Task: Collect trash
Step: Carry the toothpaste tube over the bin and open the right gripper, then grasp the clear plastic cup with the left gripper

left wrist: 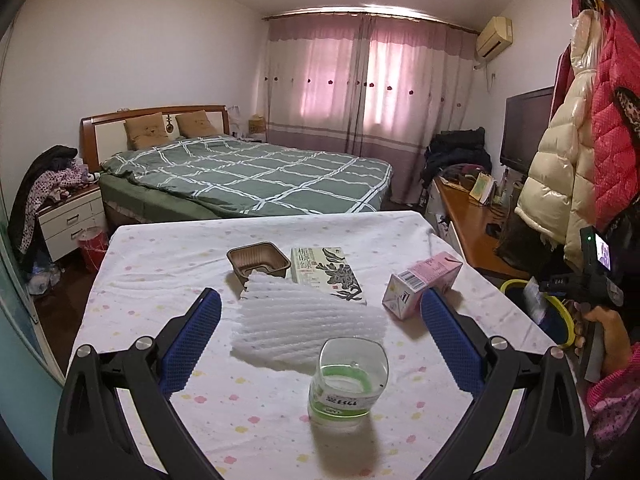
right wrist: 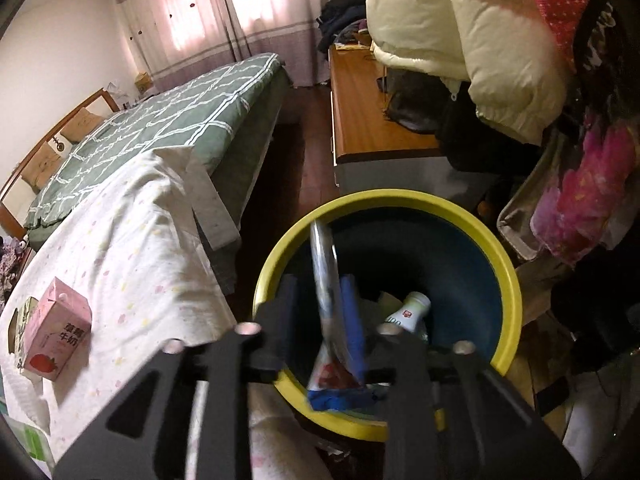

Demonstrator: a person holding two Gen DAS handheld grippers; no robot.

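Observation:
My left gripper (left wrist: 320,304) is open and empty above the table, its blue pads either side of a white foam sheet (left wrist: 308,320). A cut clear bottle with a green label (left wrist: 348,384) stands just in front. A brown plastic tray (left wrist: 259,261), a book (left wrist: 328,274) and a pink milk carton (left wrist: 422,282) lie beyond. My right gripper (right wrist: 334,300) is shut on a blue and white wrapper (right wrist: 332,320) and holds it over the yellow-rimmed blue bin (right wrist: 508,280). A white bottle (right wrist: 410,312) lies inside the bin. The carton also shows in the right wrist view (right wrist: 56,336).
The table has a white flowered cloth (left wrist: 260,420). The bin stands on the floor off the table's right edge, beside a wooden TV cabinet (right wrist: 360,120) and hanging coats (right wrist: 480,40). A green-quilted bed (left wrist: 256,172) lies behind the table.

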